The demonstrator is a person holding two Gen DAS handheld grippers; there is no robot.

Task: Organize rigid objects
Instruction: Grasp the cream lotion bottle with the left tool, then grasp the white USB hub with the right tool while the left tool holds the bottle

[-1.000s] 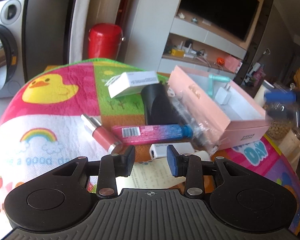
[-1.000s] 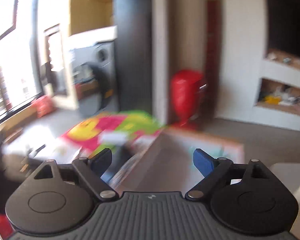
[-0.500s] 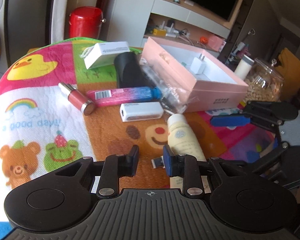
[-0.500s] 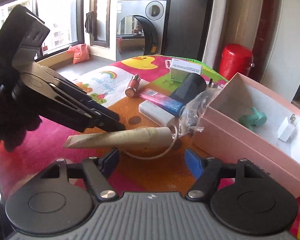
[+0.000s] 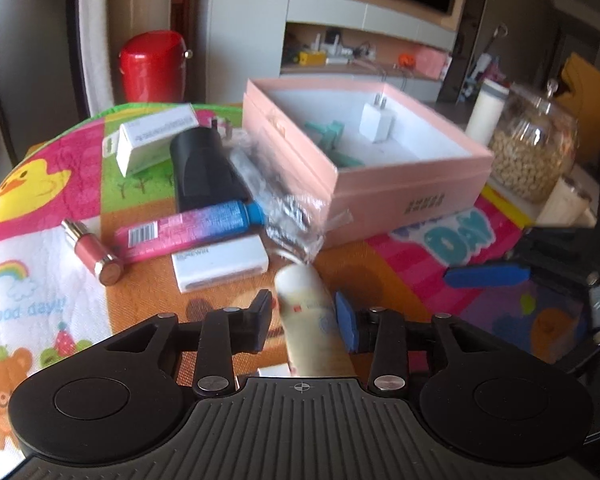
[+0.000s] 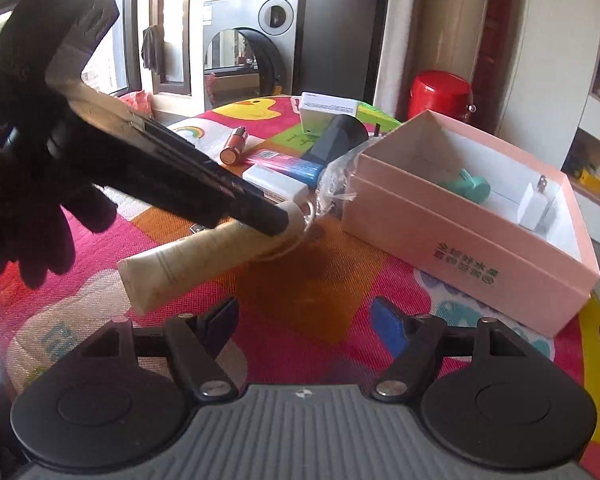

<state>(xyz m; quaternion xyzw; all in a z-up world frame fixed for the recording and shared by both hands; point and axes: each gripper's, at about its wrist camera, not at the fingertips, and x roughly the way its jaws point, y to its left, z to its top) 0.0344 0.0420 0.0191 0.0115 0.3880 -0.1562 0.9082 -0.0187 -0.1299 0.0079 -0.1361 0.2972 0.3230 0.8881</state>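
Beside the open pink cardboard box [image 5: 408, 184], the left gripper [image 5: 303, 316] straddles, jaws just widened, a cream plastic tube [image 6: 204, 256], cap toward the box; the right gripper [image 6: 304, 320] gapes empty.

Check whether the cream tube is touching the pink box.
Apart. The right wrist view shows a strip of bare orange mat between the capped end of the cream tube and the near corner of the pink box.

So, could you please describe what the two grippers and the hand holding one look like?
Both grippers, left gripper and right gripper, are black plastic with a ribbed grey base, round side discs and silver pivot screws; each has one black and one blue finger pad. The hand wears a dark fuzzy glove.
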